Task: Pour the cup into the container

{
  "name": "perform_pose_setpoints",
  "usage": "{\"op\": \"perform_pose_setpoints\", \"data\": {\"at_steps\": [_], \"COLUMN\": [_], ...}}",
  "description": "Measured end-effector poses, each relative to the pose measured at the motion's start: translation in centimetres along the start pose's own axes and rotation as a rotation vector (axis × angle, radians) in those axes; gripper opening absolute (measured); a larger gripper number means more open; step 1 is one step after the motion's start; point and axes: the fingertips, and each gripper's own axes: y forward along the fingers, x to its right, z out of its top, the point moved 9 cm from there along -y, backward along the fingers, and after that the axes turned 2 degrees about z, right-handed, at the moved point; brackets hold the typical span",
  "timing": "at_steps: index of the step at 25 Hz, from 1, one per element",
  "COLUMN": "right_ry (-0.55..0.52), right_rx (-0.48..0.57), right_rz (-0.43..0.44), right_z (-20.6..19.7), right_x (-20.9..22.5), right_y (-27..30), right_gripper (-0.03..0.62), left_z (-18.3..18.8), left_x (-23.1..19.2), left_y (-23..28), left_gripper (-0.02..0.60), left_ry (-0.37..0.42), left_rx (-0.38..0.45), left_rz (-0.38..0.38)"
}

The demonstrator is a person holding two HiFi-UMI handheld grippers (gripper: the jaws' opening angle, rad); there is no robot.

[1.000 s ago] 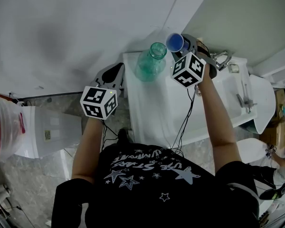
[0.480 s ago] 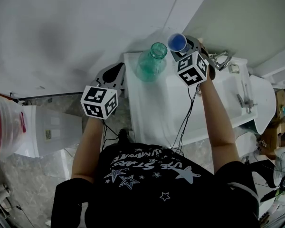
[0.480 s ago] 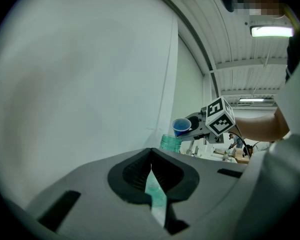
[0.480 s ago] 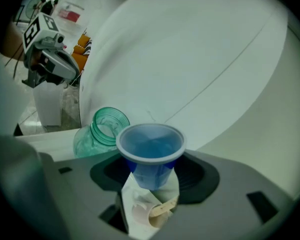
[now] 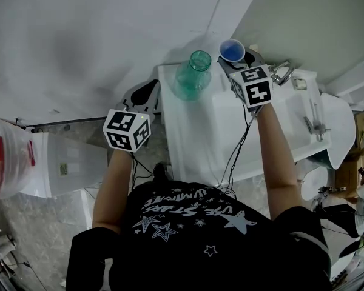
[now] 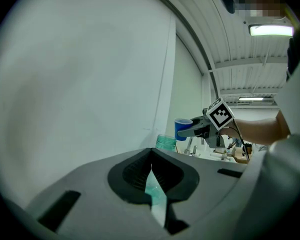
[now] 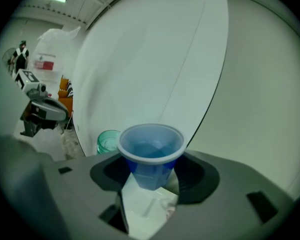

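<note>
White table (image 5: 194, 138) stands against a pale wall (image 5: 79, 35), and on its far end is what I work with. The blue cup (image 7: 151, 151) is in my right gripper (image 7: 151, 176); the jaws stand half wide and press on its lower body, and the cup sits upright with the rim level. I cannot tell how much is inside. It hangs in the air near the green container (image 5: 193, 77), on its right side and a little higher than its mouth, not touching it. The container rests on the table and nothing holds it. My left gripper (image 6: 151, 169) has its jaws closed together with nothing between them, and it waits off the left edge of the table, well apart from the container. I think the main danger is a spill: the cup's rim looks about as wide as the container's mouth, so if I tilt before the lip is over the opening, the stream may run down the outside. The cup looks thin, so a harder squeeze could buckle it. If its rim knocks the unheld container, that may tip over.
</note>
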Motion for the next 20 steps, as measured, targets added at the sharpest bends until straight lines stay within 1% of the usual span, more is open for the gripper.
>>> {"op": "perform_pose_setpoints", "data": {"at_steps": [4,7,20], "right_ry": [0.100,0.147,0.205], "right_rx": [0.040,0.057,0.048], "right_rz": [0.007,0.017,0.065], "right_z": [-0.6,-1.2,-5.7], "right_x": [0.0,-0.6,-3.8], "right_y": [-1.3,-2.3,-8.2], "right_gripper": [0.259,0.259,0.252], "left_z": [0.0,0.0,-0.9], "left_x": [1.0,1.9,7.6], "left_y": [-0.8,-1.4,-4.7], "left_gripper": [0.012,0.012,0.012], "left_ry": [0.005,0.006,0.016], "left_rx": [-0.002,-0.003,-0.014], "left_rz": [0.004,0.003,0.010]}}
